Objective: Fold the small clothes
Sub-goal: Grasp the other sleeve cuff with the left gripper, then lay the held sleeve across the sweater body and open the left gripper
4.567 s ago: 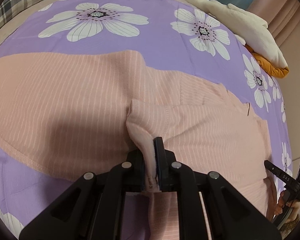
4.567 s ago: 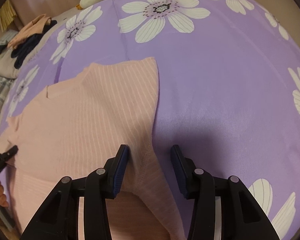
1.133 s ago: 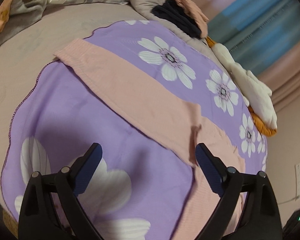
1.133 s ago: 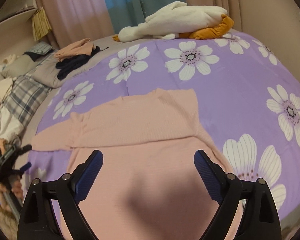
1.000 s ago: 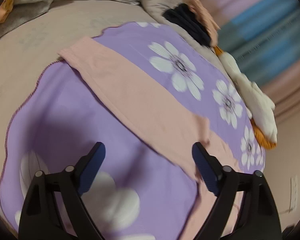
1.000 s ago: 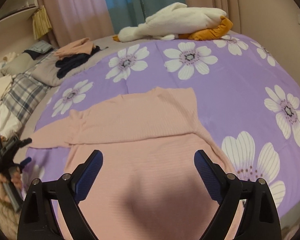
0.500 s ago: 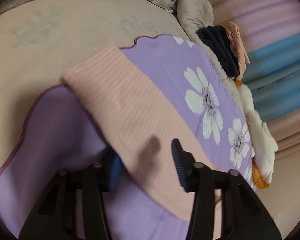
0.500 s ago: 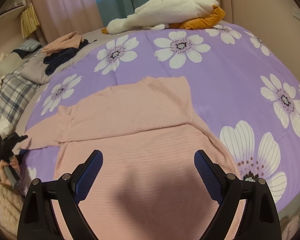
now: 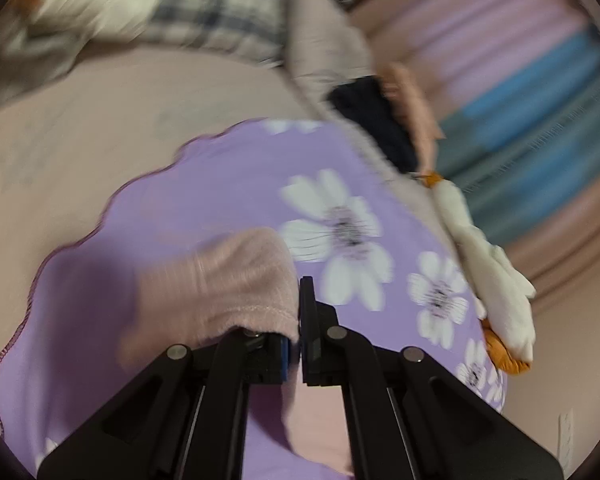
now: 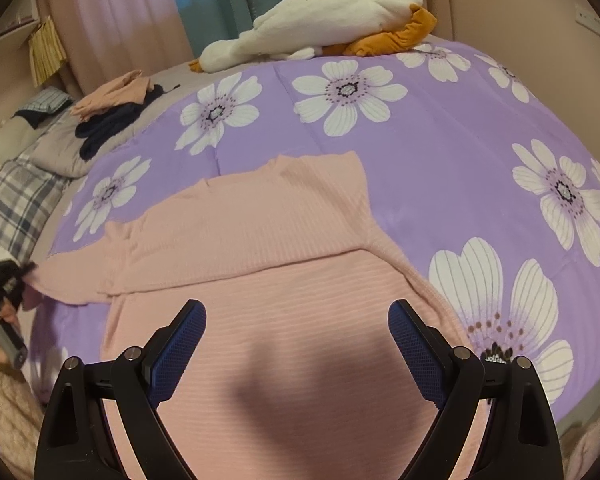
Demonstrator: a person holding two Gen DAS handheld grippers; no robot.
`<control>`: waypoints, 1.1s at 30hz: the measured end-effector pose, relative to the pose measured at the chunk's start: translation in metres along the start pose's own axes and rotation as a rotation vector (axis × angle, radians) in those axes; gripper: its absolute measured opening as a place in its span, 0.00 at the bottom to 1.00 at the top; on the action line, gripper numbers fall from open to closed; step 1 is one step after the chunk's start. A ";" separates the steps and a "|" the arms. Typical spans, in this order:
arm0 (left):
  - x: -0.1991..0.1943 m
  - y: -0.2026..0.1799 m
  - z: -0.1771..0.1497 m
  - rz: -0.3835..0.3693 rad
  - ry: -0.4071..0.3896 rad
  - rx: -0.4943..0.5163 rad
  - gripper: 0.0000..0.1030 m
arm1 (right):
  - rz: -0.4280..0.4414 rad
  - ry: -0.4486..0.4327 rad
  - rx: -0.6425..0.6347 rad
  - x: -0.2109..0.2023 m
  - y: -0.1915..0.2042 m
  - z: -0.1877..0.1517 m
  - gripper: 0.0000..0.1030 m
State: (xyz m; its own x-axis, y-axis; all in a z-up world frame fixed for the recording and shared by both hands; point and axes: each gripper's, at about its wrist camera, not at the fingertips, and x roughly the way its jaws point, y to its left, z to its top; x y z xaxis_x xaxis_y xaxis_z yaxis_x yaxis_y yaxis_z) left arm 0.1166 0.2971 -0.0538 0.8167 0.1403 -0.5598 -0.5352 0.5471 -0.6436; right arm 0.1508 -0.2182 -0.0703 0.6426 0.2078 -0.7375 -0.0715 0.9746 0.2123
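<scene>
Left wrist view
Left gripper (image 9: 300, 320): its fingers were pressed together on the cuff end of the sweater's sleeve (image 9: 236, 292), which bunched up just to the left of the tips.
Sweater in this view: only that sleeve showed clearly, raised a little off the purple flowered blanket (image 9: 204, 184); a strip of pink ran back under the gripper.
Beyond the tips: a dark garment (image 9: 374, 120) and a white plush toy (image 9: 488, 264) lay far ahead and to the right, well apart from the sleeve. The picture was smeared with motion.
Writing: none could be read.

Right wrist view
Right gripper (image 10: 296, 344): fingers spread wide, holding nothing, hovering above the lower body of the pink sweater (image 10: 284, 292).
Sweater in this view: it lay flat on the blanket directly ahead of and below the tips, one sleeve already folded across the chest, the other stretching far off to the left, where the left gripper (image 10: 4, 284) had its end.
Step in hand: I judged it to be the folding-in of the second sleeve.
Next move: it seemed to call for carrying that cuff over the body toward the right, laying it flat and square on the folded sleeve, then letting go without dragging the knit.
Writing: no brand or label was legible.
</scene>
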 end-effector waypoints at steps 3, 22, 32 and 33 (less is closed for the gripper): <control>-0.012 -0.040 -0.002 -0.082 -0.007 0.075 0.00 | 0.006 -0.003 0.009 -0.002 -0.003 -0.001 0.89; -0.006 -0.222 -0.130 -0.326 0.188 0.602 0.00 | 0.011 -0.039 0.078 -0.014 -0.036 -0.004 0.89; 0.050 -0.238 -0.225 -0.315 0.424 0.746 0.01 | -0.010 -0.033 0.129 -0.012 -0.059 -0.007 0.89; 0.053 -0.237 -0.233 -0.309 0.442 0.753 0.01 | -0.013 -0.031 0.132 -0.011 -0.061 -0.008 0.89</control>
State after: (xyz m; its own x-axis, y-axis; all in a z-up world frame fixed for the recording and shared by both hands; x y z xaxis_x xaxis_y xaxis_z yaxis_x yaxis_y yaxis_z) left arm 0.2367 -0.0170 -0.0527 0.6599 -0.3440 -0.6680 0.1007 0.9215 -0.3751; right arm 0.1423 -0.2792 -0.0802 0.6659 0.1910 -0.7212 0.0363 0.9572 0.2870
